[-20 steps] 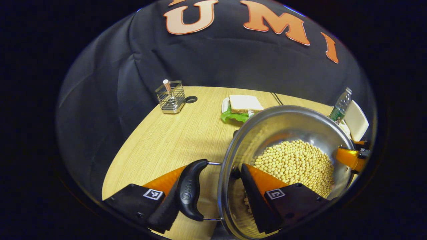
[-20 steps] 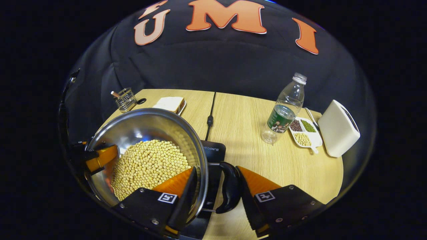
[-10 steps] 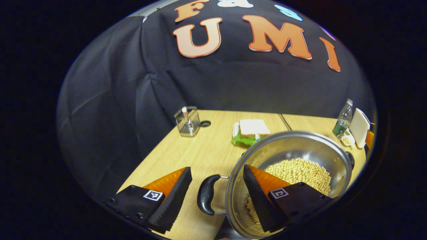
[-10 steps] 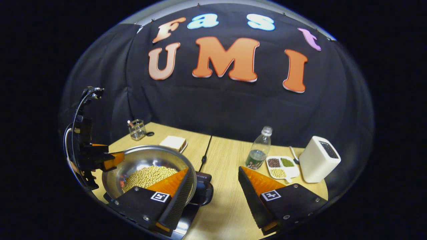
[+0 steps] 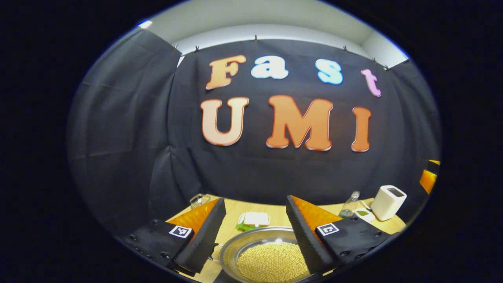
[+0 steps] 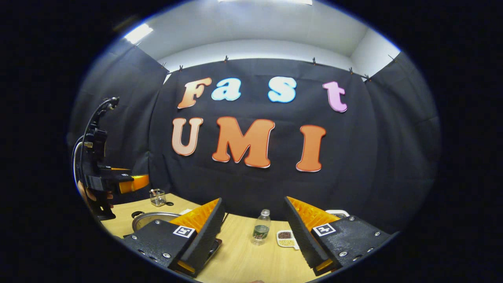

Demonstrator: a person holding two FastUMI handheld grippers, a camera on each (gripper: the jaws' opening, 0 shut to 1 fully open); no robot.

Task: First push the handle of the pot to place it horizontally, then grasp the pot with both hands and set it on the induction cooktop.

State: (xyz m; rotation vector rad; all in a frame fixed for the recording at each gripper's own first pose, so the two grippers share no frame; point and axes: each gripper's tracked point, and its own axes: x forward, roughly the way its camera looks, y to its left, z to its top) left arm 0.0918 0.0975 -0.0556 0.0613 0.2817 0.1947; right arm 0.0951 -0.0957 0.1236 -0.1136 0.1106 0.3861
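On the light wooden table (image 6: 243, 255) a clear plastic water bottle with a green label (image 6: 261, 228) stands upright near the middle, and just to its right lies a small white divided dish of dark and pale beans (image 6: 286, 238). Far back at the table's left corner sits a small clear holder (image 6: 157, 197). In the left gripper view a white rectangular box with a dark slot on top (image 5: 388, 202) stands at the right end of the table, the bottle and dish just left of it, and a sandwich of white bread with green lettuce (image 5: 253, 221) lies beyond the pot.

The round stainless-steel pot filled with pale yellow beans (image 5: 271, 255) rests low in the left gripper view, below and between the fingers of the left gripper (image 5: 255, 232), which hangs above it with its jaws spread wide and nothing between them. A thin wire of the pot's handle (image 5: 214, 257) shows at the rim's left side, just beside the left finger. In the right gripper view the pot's rim (image 6: 151, 218) peeks out behind the left finger of the right gripper (image 6: 253, 232), on a dark flat surface that I take for the black induction cooktop (image 6: 214, 245). The right gripper is also spread, empty, apart from the pot. The left gripper, held by a hand (image 6: 92, 194), shows at the far left.
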